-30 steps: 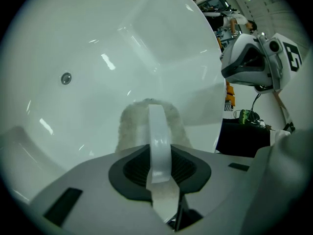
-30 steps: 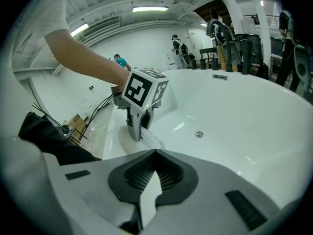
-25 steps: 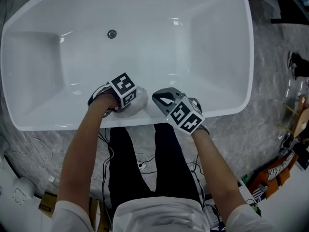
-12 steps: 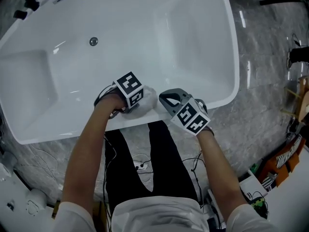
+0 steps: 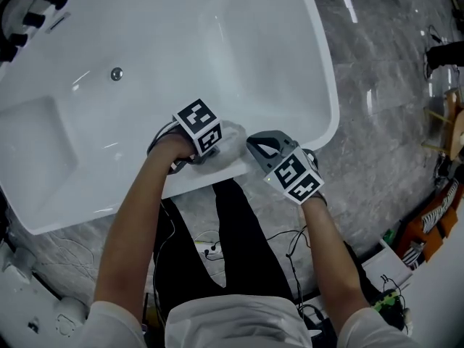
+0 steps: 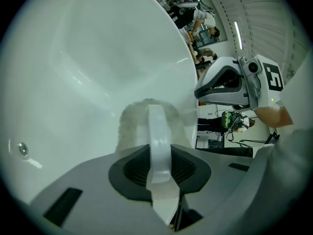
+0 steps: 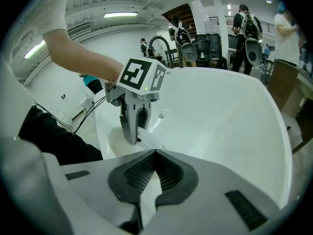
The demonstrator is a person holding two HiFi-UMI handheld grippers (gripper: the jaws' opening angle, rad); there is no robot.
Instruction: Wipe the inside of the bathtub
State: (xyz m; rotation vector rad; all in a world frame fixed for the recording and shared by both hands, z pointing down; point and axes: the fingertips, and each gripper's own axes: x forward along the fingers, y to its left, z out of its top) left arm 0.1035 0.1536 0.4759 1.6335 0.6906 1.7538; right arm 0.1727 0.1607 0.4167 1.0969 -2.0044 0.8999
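The bathtub is white and glossy all over. We see no foam, streaks or wet trails on it, so the pictures don't show which parts have been wiped. The fluffy white cloth is pressed against the near wall, just inside the near rim and towards the tub's right end. The drain lies well apart from it, on the tub floor to the left.

The left claw is clamped on the cloth. In the left gripper view a white strip of it runs between the jaws, with the fluffy bulk beyond them against the tub wall. The right claw hangs just beside it over the near rim, its jaws together with nothing between them.

We judge the wiping to be under way at this near-right stretch. The floor around the drain, the far wall and both sloping ends are probably yet to be covered, though we can't be sure. Grey stone floor surrounds the tub.
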